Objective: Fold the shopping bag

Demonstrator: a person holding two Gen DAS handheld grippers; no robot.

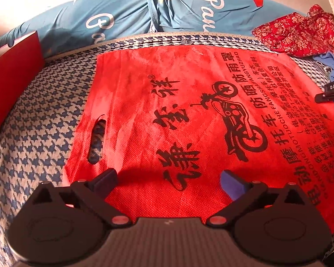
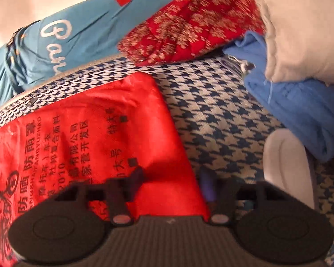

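A red non-woven shopping bag (image 1: 178,111) lies flat and unfolded on a blue-and-white houndstooth mattress (image 1: 44,122), its black print of characters and a motorcycle facing up and its cut-out handle hole (image 1: 98,140) toward the left edge. The left gripper (image 1: 169,178) hovers over the near edge of the bag with its jaws spread wide, and nothing is between them. The right gripper (image 2: 171,182) is at the bag's right edge near its near corner; its jaws stand partly open on either side of that edge, one finger over the red fabric and the other over the mattress, and the blurred view does not show whether they press on the bag. Behind the mattress lies a blue bedding roll with white lettering (image 1: 122,17). A red floral cloth (image 2: 189,22), a blue garment (image 2: 300,102) and a white pillow (image 2: 300,22) are piled at the right, apart from the bag. A red box (image 1: 13,75) stands at the left.
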